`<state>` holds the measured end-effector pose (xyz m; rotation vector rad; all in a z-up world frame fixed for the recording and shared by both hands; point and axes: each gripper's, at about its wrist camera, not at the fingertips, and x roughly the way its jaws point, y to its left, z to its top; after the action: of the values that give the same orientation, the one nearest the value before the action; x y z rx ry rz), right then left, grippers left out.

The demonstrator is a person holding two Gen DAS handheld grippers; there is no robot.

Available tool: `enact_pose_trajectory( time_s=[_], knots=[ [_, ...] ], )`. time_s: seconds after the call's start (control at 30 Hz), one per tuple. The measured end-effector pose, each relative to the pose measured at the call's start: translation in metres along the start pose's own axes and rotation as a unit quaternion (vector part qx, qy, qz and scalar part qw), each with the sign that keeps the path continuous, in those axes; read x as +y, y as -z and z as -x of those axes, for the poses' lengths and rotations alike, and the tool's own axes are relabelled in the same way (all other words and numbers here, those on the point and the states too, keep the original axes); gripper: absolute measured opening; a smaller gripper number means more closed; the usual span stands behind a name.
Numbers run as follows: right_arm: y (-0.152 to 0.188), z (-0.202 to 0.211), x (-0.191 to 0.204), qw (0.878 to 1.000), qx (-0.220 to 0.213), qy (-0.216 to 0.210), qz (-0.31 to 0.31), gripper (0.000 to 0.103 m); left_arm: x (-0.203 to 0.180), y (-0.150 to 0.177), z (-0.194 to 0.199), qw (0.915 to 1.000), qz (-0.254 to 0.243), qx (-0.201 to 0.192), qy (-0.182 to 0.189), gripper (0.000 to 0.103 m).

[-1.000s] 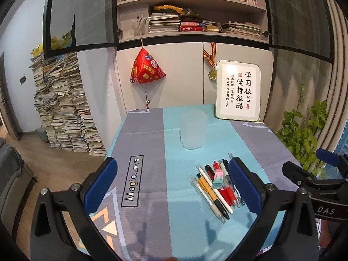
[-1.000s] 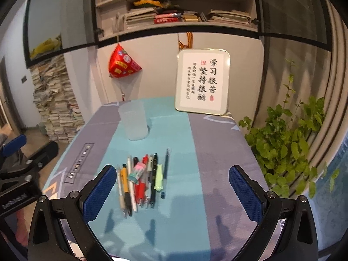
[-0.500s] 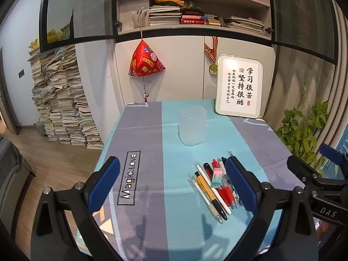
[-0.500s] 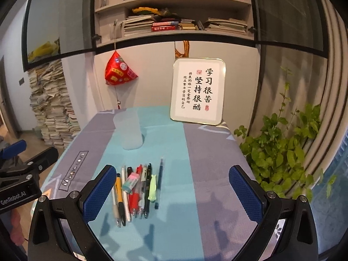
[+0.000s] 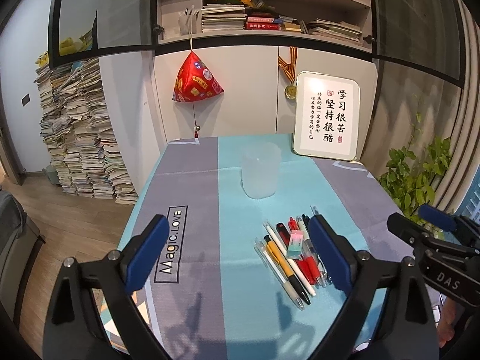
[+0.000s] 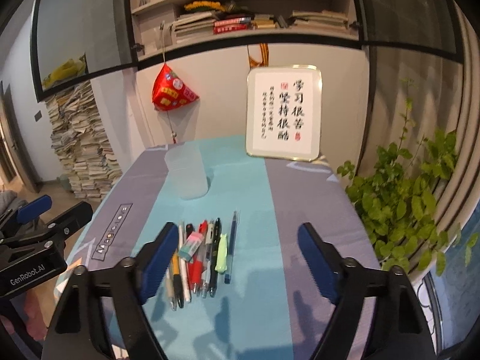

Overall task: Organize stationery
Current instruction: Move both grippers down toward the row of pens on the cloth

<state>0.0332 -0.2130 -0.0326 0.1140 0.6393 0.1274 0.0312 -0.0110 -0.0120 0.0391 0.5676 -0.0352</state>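
Home study, bookshelves [image 5: 264, 15], stacked papers [image 5: 81, 138], clothed table [image 5: 192, 186]

Side-by-side pens [image 6: 195, 258] under a pastel eraser [image 6: 190, 243], near an upright frosted cup [image 6: 186, 171].

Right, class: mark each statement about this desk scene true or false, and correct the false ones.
1. The frosted cup stands upright beyond the pens. True.
2. A pink and green eraser lies on top of the pens. True.
3. Several pens are already in the cup. False: all the pens lie on the tablecloth, and none shows in the cup.
4. The right gripper holds a pen. False: its jaws are closing with nothing between them.
5. The framed calligraphy sign lies flat. False: it stands upright at the table's far edge.
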Motion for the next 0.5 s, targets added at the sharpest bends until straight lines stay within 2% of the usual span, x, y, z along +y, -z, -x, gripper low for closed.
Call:
enact_pose_trajectory(
  time_s=[0.07,0.23,0.37,0.5],
  knots=[
    [0.0010,-0.0041,-0.0016,1.000,0.011,-0.009,-0.001,0.066,0.0011,0.0006,-0.0021,1.0000,0.003,0.004,0.000,0.090],
    [0.0029,-0.0058,0.0005,1.000,0.009,-0.015,0.002,0.066,0.0017,0.0017,-0.0064,0.9999,0.006,0.011,0.000,0.086],
    [0.0003,-0.0060,0.0028,1.000,0.002,-0.003,0.010,0.066,0.0009,0.0011,-0.0066,0.9999,0.005,0.012,0.002,0.082],
    [-0.0010,-0.0063,0.0037,1.000,0.002,-0.004,0.012,0.066,0.0008,0.0006,-0.0070,0.9999,0.005,0.013,0.003,0.082]
  ],
)
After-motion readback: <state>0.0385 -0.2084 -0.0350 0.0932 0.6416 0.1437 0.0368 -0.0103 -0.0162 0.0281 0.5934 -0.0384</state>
